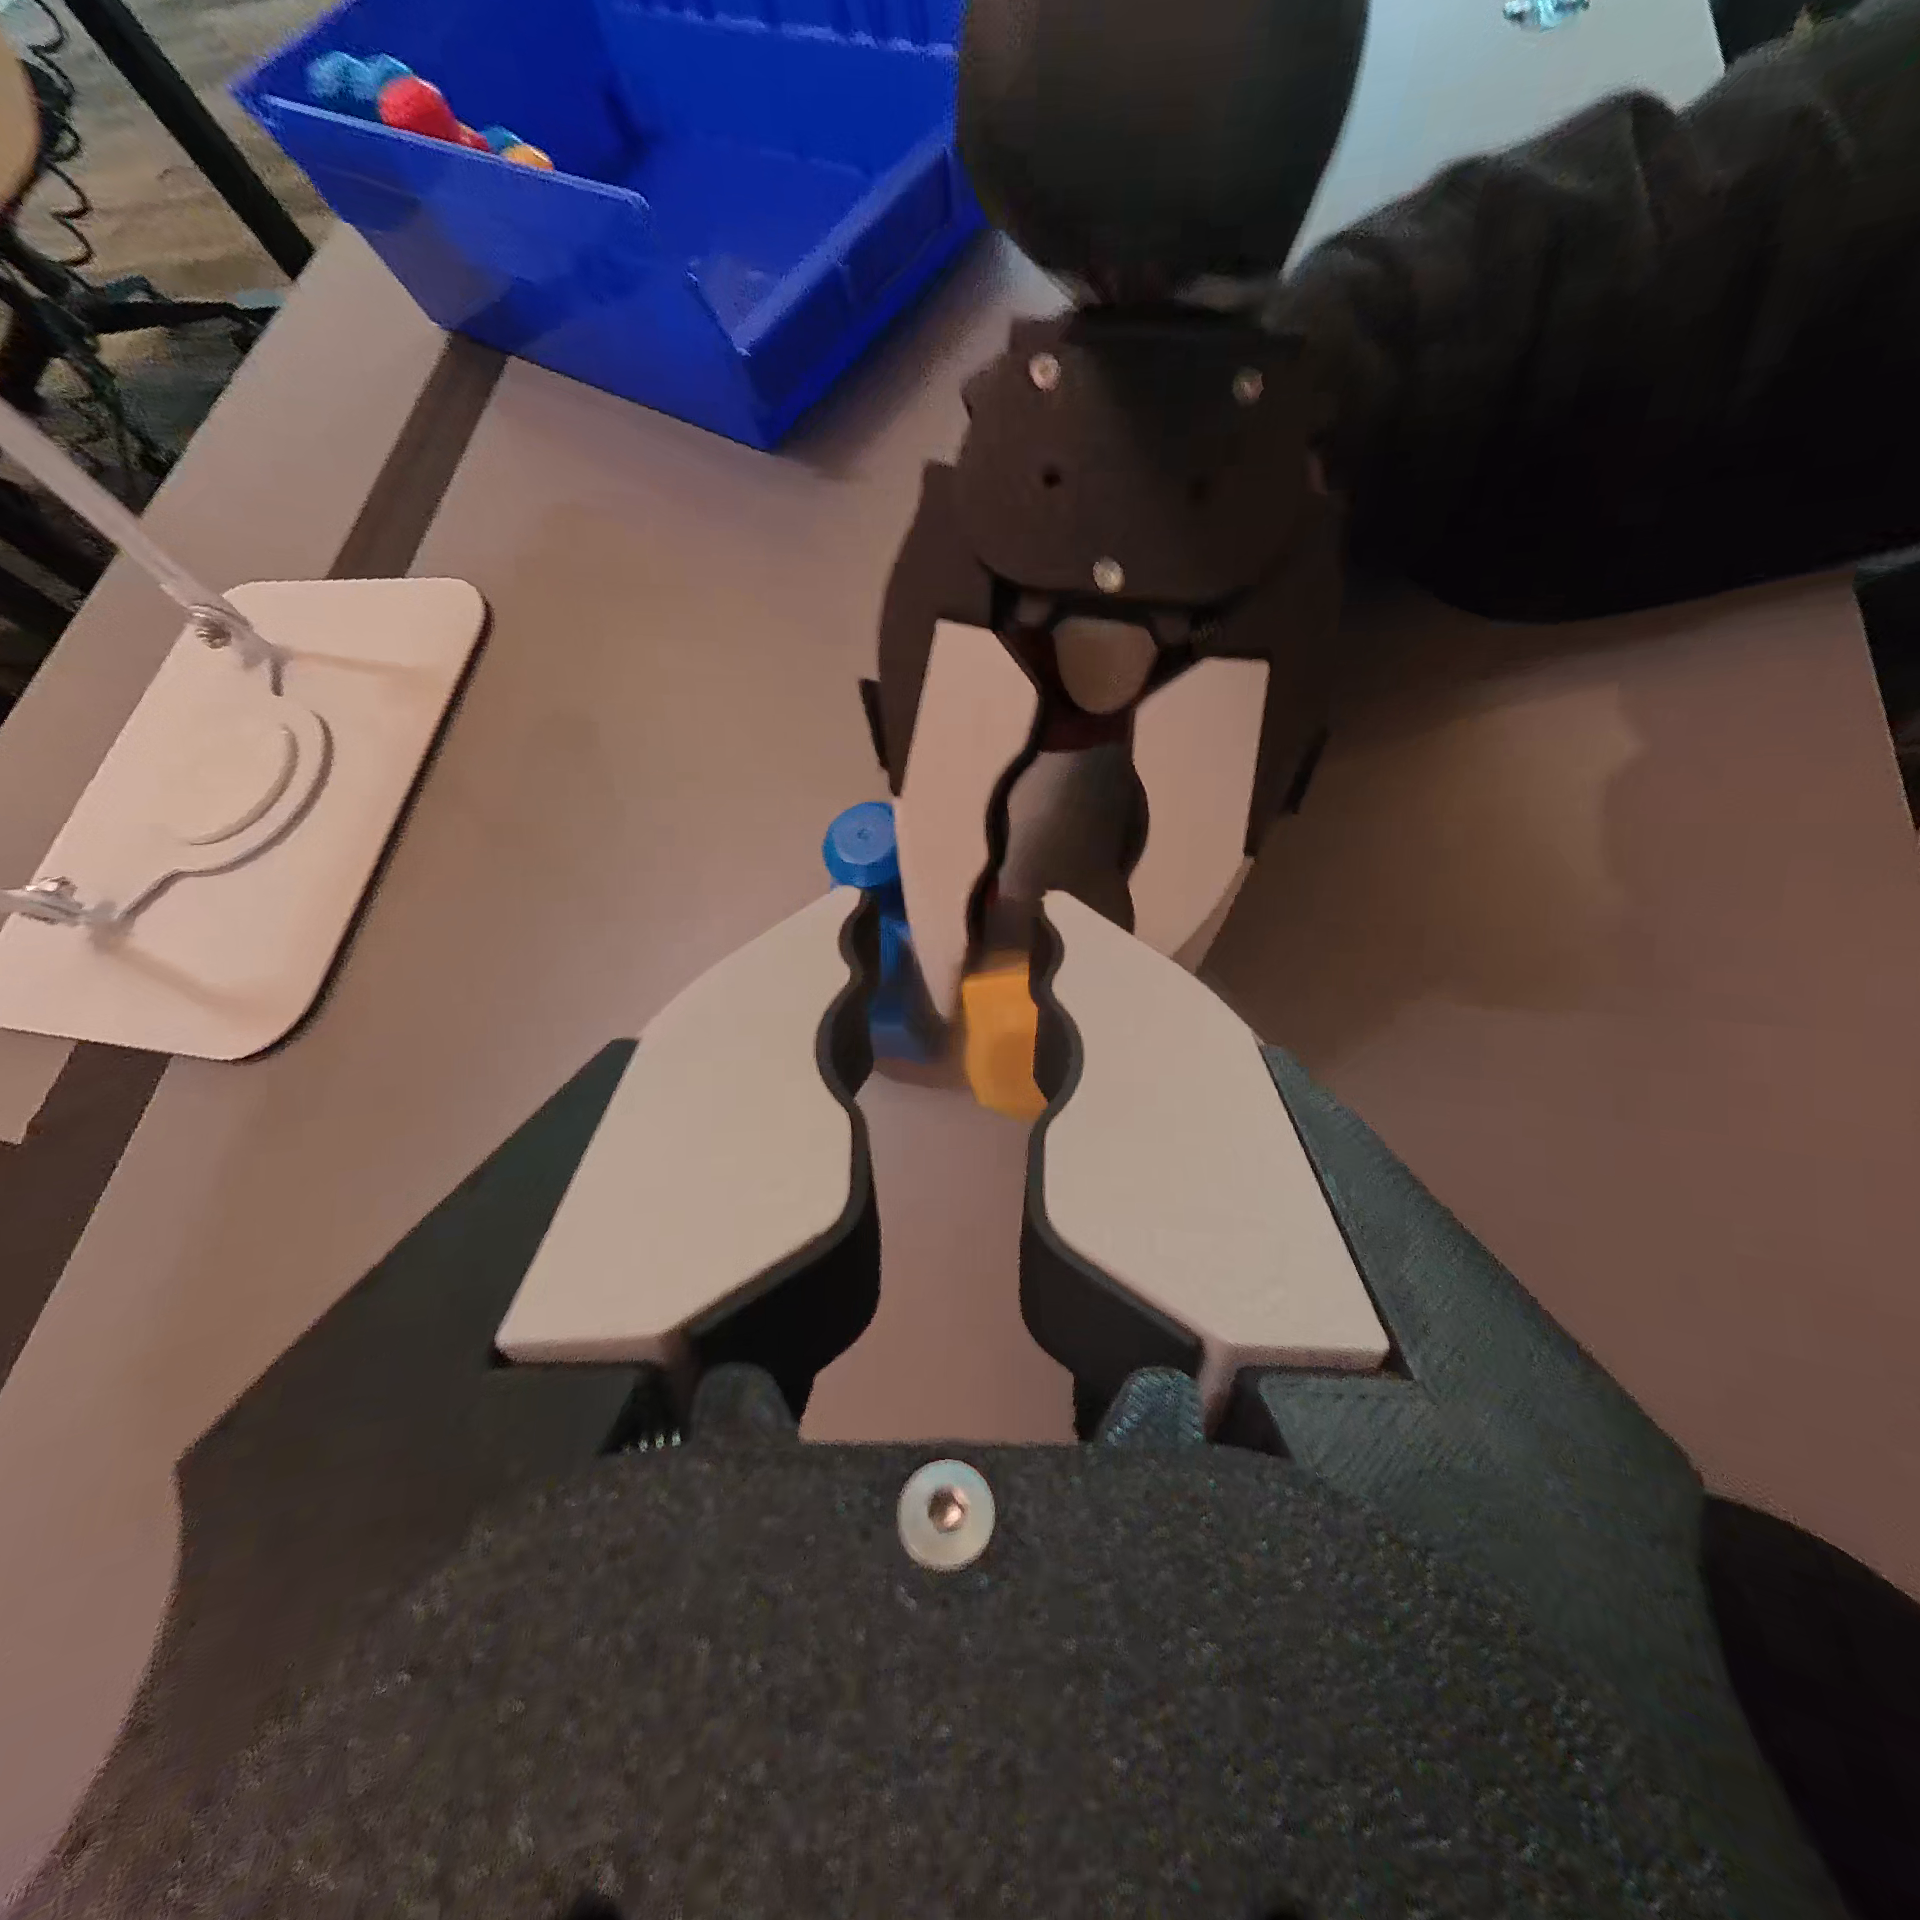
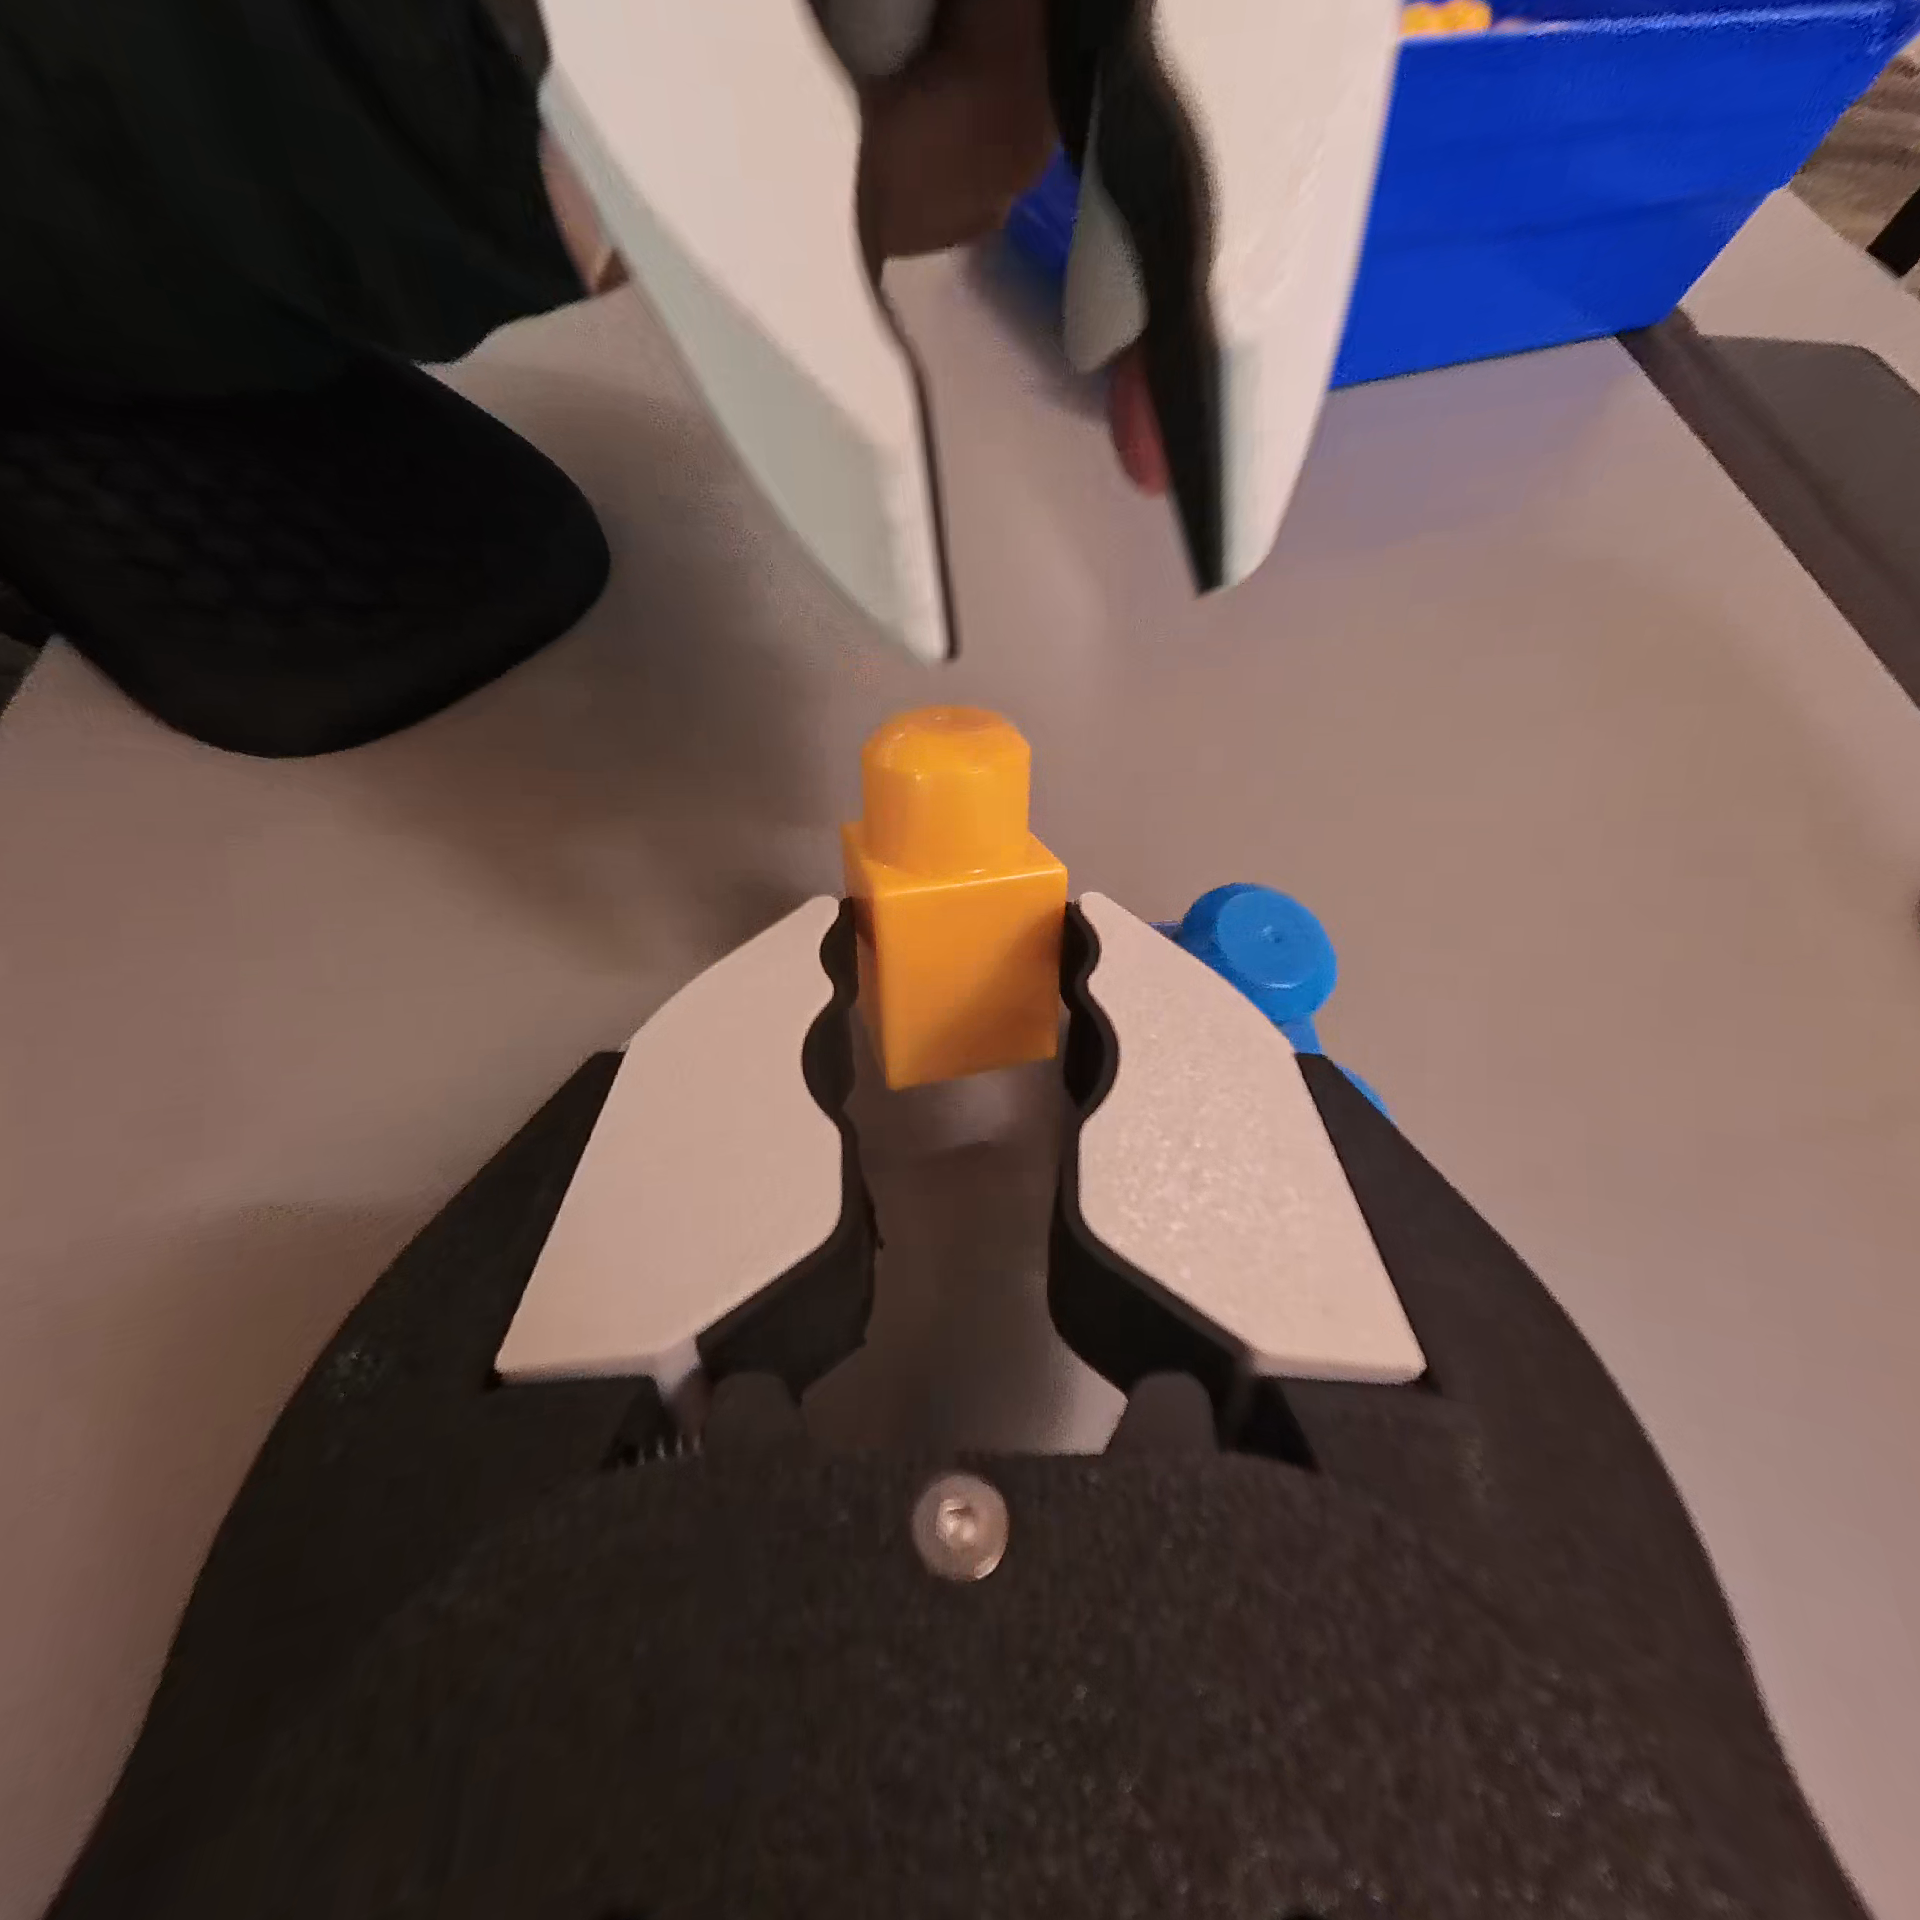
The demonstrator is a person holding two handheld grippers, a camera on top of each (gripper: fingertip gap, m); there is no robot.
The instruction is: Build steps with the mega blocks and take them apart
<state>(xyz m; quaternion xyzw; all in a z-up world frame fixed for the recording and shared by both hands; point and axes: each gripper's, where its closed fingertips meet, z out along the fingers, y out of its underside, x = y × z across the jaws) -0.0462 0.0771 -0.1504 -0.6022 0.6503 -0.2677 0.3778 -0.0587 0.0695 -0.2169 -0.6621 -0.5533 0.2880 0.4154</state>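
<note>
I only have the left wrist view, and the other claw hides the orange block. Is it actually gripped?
Observer: Yes. The right claw is shut on the orange block, one finger on each side.
Operator: Is it upright?
Observer: Yes, with its single stud on top.
Operator: And the blue block?
Observer: The blue block is outside that grip, beside one finger.

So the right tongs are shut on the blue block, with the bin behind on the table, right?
Not quite. The right tongs are shut on the orange block, not the blue block, which stands free just beside one of their fingers. The right wrist view shows this clearly. The blue bin is indeed behind on the table.
</note>
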